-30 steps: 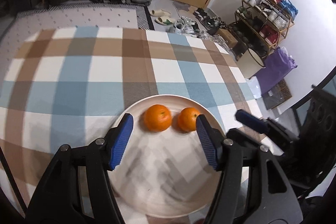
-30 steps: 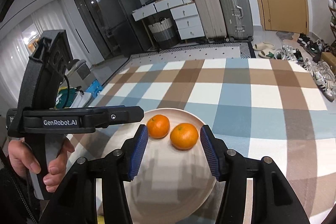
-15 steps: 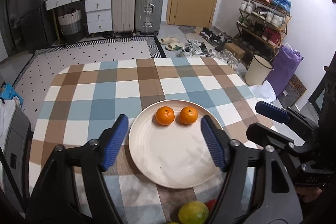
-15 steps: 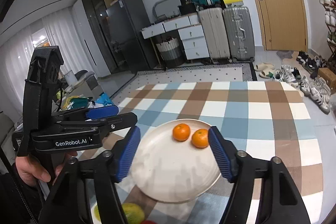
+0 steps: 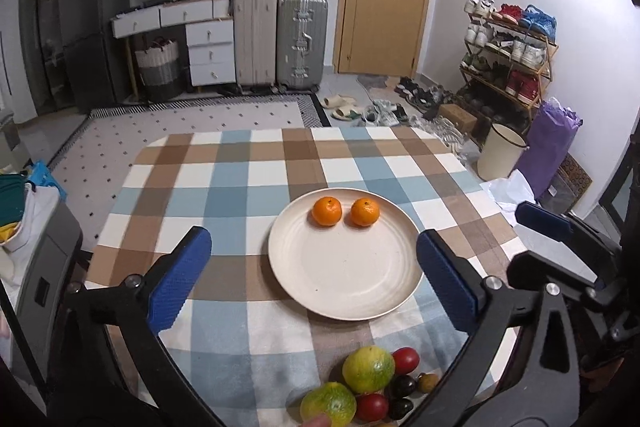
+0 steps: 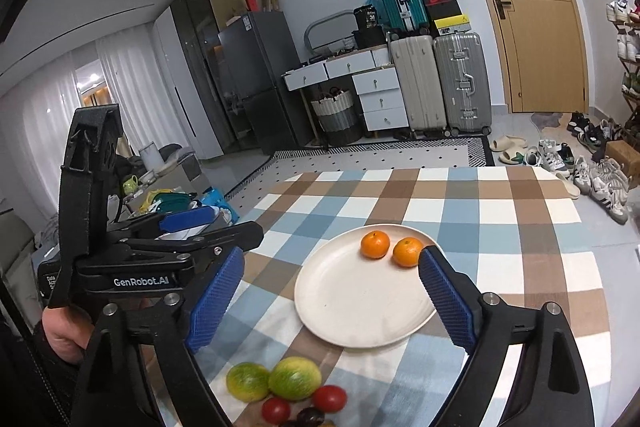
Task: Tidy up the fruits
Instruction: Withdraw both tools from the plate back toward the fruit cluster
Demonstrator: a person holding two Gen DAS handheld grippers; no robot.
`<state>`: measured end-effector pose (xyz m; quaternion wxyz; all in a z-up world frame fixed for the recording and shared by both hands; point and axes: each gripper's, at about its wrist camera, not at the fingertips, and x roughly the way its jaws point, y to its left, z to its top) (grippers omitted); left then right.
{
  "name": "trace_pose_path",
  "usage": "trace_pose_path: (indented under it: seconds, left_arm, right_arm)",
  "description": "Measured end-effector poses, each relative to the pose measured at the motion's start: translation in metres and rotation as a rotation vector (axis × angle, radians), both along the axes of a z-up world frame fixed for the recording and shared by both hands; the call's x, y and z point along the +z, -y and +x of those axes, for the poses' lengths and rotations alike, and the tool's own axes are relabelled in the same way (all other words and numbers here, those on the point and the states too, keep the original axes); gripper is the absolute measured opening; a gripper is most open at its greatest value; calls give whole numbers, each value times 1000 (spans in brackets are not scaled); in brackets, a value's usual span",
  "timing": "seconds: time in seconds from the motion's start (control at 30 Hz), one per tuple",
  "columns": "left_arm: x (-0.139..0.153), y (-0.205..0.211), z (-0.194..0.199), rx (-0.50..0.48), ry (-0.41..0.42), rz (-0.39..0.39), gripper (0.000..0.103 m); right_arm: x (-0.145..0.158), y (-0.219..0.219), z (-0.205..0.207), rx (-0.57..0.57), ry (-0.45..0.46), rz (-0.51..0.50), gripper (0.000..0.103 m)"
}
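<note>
Plate (image 5: 344,283): cream, centre of frame on the checked tablecloth (image 5: 224,187).
Oranges (image 5: 327,211): two, side by side at the plate's far edge.
Loose fruit (image 5: 368,369): green citrus, tomatoes, dark fruit; bottom of frame.
Left tongs (image 5: 312,279): just spread wide, nothing between.
Right tongs (image 6: 332,301): just spread, nothing between.

Both grippers' jaws now wider, farther back from the plate (image 5: 344,267).
</note>
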<state>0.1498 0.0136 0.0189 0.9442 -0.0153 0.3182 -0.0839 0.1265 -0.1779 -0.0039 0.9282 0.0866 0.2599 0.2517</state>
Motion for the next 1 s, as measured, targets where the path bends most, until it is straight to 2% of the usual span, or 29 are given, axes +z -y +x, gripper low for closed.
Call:
trace_pose_path:
  seconds: [0.27, 0.5, 1.0]
  left_arm:
    - [-9, -8, -31, 19, 9, 11, 102]
    - [-33, -10, -53, 22, -34, 13, 102]
    - [-111, -34, -65, 50, -198, -53, 102]
  right_arm:
    - [-9, 2, -30, -10, 15, 20, 100]
    - [-21, -1, -48, -1, 5, 9, 102]
    - [-58, -3, -64, 0, -66, 16, 102]
